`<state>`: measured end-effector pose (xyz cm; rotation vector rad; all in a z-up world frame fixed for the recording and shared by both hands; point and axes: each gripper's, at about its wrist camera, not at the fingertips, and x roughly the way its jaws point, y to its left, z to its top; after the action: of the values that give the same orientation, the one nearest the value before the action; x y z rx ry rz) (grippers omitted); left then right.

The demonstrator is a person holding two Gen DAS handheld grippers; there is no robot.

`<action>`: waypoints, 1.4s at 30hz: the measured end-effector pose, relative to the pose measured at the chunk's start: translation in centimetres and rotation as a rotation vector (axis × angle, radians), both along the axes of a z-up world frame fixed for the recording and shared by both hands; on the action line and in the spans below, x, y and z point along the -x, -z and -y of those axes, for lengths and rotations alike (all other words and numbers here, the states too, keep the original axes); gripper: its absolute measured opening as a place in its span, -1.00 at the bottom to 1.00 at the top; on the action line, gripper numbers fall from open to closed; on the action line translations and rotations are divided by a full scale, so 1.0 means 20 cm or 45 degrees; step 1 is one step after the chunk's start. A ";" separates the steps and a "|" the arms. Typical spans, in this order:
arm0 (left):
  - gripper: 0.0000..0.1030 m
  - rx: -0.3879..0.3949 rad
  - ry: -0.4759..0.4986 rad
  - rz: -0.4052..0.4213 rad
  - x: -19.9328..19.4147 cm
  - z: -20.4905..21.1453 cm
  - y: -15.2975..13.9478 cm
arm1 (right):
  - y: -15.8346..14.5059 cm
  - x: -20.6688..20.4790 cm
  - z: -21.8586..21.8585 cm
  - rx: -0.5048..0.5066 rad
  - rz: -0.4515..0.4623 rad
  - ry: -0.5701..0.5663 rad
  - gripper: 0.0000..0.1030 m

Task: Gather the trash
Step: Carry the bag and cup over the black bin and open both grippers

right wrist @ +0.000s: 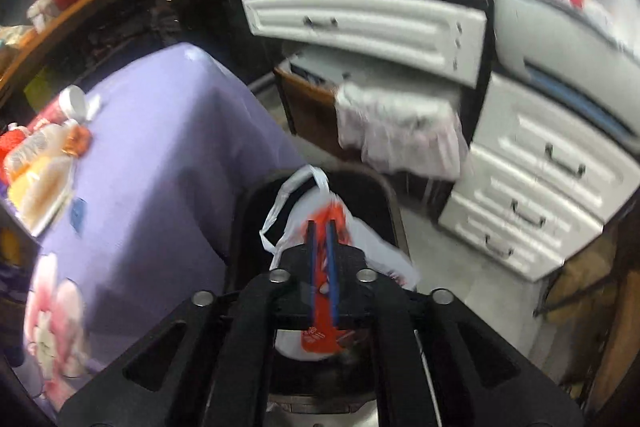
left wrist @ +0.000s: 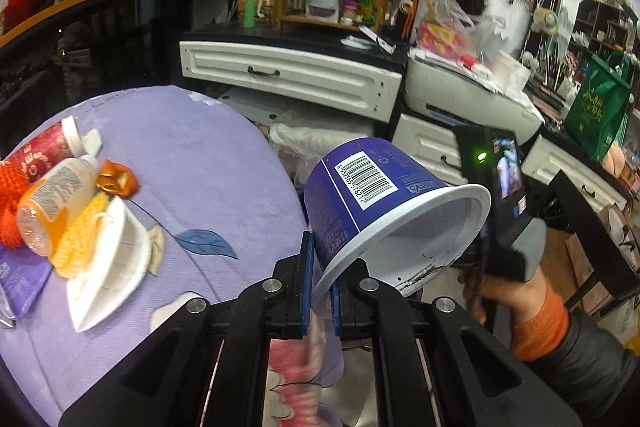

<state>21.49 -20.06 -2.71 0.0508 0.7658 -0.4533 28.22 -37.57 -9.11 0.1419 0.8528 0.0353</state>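
Note:
My left gripper (left wrist: 320,277) is shut on the rim of a blue paper cup (left wrist: 360,199) with a white inside, held tilted past the right edge of the purple table (left wrist: 192,163). My right gripper (right wrist: 322,251) is shut on a white and orange plastic bag (right wrist: 360,239) that hangs over a dark chair seat (right wrist: 248,227) beside the table. The right gripper's body (left wrist: 500,195) and the hand holding it show in the left wrist view, just right of the cup.
More trash lies at the table's left: a red tube (left wrist: 40,151), an orange bottle (left wrist: 52,203), a gold wrapper (left wrist: 116,181), a yellow sponge (left wrist: 80,231), a white paper plate (left wrist: 112,263). White drawers (left wrist: 292,75) and a cluttered counter stand behind.

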 end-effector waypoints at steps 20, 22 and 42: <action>-0.84 -0.203 0.097 -0.224 -0.10 0.46 0.43 | 0.13 0.55 0.53 -0.014 0.030 0.429 0.44; -0.84 -0.238 0.088 -0.232 -0.13 0.50 0.48 | 0.13 0.61 0.55 0.017 0.038 0.448 0.44; 0.35 -0.264 0.112 -0.181 -0.14 0.59 0.48 | -0.03 0.84 0.55 0.074 0.180 0.514 0.51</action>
<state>24.33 -31.82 -12.39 0.2489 0.9511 -0.4627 11.50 -48.49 -8.53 0.2516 0.6707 -0.3534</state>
